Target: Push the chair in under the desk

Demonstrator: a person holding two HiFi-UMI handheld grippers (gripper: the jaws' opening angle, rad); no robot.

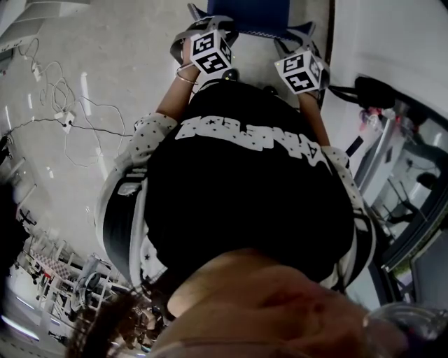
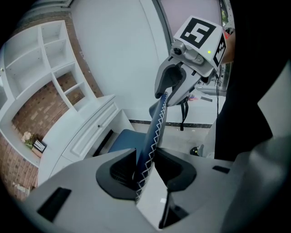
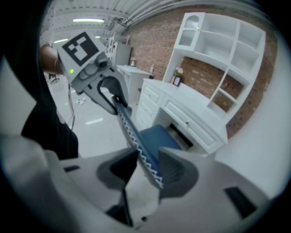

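Note:
A blue chair with white zigzag stitching on its backrest (image 2: 154,132) stands in front of a white desk (image 2: 86,132) with its seat (image 2: 119,140) partly under the desk. My left gripper (image 2: 143,157) is shut on the backrest's top edge. My right gripper (image 3: 145,157) is shut on the same edge (image 3: 136,139) further along. Each gripper shows in the other's view, the right gripper (image 2: 175,86) and the left gripper (image 3: 109,91). In the head view both marker cubes (image 1: 210,52) (image 1: 302,70) sit at the blue chair (image 1: 245,14).
White shelving (image 2: 50,59) on a brick wall rises above the desk (image 3: 182,113). A small frame and flowers (image 2: 34,141) stand on the desk. Cables (image 1: 63,105) lie on the floor at left. The person's black shirt (image 1: 245,189) fills the head view. Equipment (image 1: 406,175) stands at right.

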